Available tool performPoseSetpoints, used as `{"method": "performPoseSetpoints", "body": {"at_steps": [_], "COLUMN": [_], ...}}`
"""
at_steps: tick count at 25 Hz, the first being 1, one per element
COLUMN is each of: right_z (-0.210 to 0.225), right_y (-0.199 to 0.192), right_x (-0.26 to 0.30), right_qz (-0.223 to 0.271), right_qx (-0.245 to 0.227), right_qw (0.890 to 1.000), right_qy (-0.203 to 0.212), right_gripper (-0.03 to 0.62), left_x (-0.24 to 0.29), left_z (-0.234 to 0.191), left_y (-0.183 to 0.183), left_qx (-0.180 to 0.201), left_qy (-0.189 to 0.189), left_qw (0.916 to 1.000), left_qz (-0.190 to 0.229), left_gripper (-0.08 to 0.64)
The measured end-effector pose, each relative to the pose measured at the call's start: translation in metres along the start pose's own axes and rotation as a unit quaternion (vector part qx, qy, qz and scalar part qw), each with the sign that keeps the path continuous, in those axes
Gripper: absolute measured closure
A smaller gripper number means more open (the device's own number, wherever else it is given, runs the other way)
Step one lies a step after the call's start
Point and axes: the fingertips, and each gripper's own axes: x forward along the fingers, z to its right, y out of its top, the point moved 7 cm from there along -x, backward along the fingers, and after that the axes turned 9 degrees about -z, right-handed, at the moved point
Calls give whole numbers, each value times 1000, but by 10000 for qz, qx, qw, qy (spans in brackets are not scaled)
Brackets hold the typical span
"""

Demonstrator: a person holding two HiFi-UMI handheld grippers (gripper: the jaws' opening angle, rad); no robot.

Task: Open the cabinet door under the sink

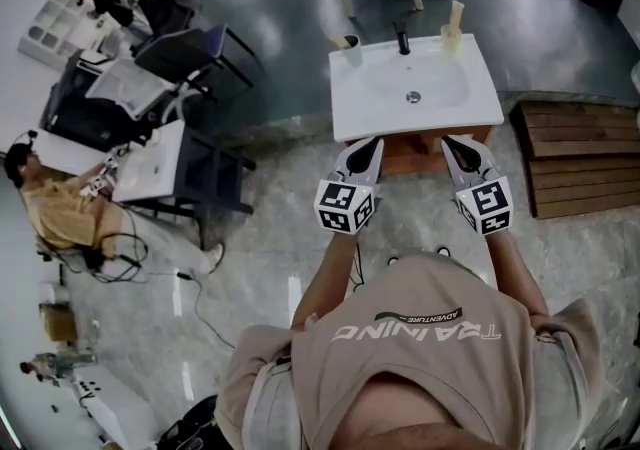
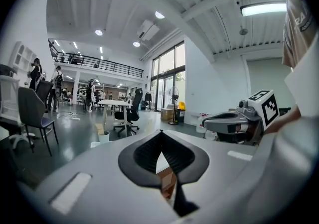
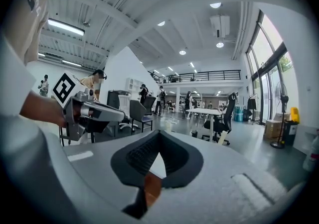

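**Two grippers level with the cabinet, neither holding anything**

Both pairs of jaws are drawn together at the tips, and nothing is clamped in either. In the head view the left gripper [image 1: 375, 142] and the right gripper [image 1: 449, 141] point forward side by side, well apart from each other. Each has its marker cube [image 1: 345, 205] riding behind the jaws.

Their tips sit just at the near edge of the white sink [image 1: 360, 113]. The brown wooden cabinet front [image 1: 410, 153] shows as a narrow strip between them, directly below that edge. Whether either tip touches the wood cannot be told from above.

Each gripper's own view shows a sliver of that wood through the slot under its closed tips (left [image 2: 168, 183], right [image 3: 152, 188]), with white sink above it.

Farther out, a dark faucet [image 1: 403, 41] stands at the sink's back rim. A slatted wooden pallet [image 1: 585, 158] lies on the floor to the right of the cabinet.
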Motion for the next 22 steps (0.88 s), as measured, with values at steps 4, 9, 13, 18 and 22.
{"method": "performPoseSetpoints", "body": {"at_steps": [4,9,13,18,22], "right_z": [-5,-4,-4,-6,-5], "right_y": [-5,0,-2,-3,-3], "right_x": [0,-5,-6,-9,-13], "right_qz": [-42,46,51,88,90], "right_qx": [-30,-44,15,54,74], "right_qw": [10000,10000,10000,9999,9999], "right_qy": [18,1,29,-30,-81], "right_gripper": [591,591,591,591,591], "left_x": [-4,-6,-8,-11,-14], "left_z": [0,3,3,1,-2], "left_y": [-8,-10,-9,-5,-1], "left_qx": [-70,-32,-3,60,60], "left_qy": [66,71,56,41,62], "left_qw": [9999,9999,9999,9999,9999], "left_qz": [-30,-83,-116,-95,-56], "left_gripper": [545,545,545,545,545]}}
